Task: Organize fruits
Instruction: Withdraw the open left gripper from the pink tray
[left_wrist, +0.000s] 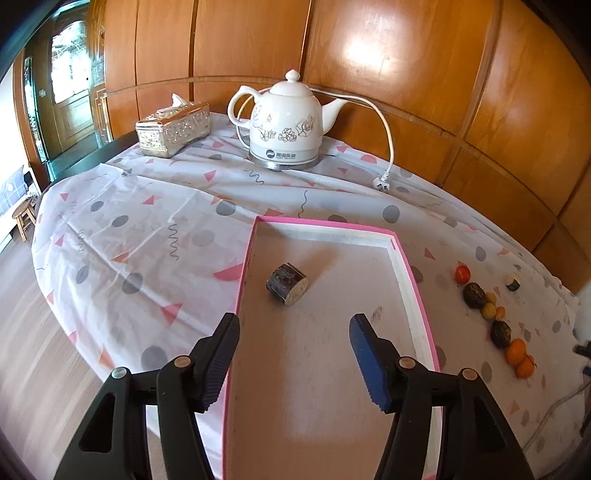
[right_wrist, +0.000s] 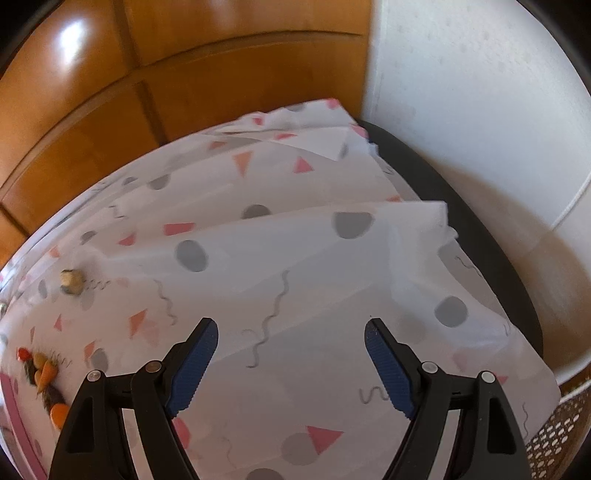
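A pink-rimmed tray (left_wrist: 413, 273) lies on the patterned tablecloth, with one dark cut fruit piece (left_wrist: 287, 284) inside it. My left gripper (left_wrist: 293, 326) is open and empty, hovering over the tray just short of that piece. To the right of the tray lies a row of small fruits: a red one (left_wrist: 462, 274), dark ones (left_wrist: 474, 294), yellow ones (left_wrist: 488, 310) and oranges (left_wrist: 516, 351). A small piece (left_wrist: 512, 282) lies apart. My right gripper (right_wrist: 291, 332) is open and empty over bare cloth; the fruit row (right_wrist: 46, 373) is at its far left, blurred.
A white ceramic electric kettle (left_wrist: 286, 123) with cord and plug (left_wrist: 381, 183) stands at the back. A silver tissue box (left_wrist: 173, 129) is at the back left. Wood panelling runs behind the table. A white wall (right_wrist: 480, 92) and a perforated basket (right_wrist: 557, 435) are on the right.
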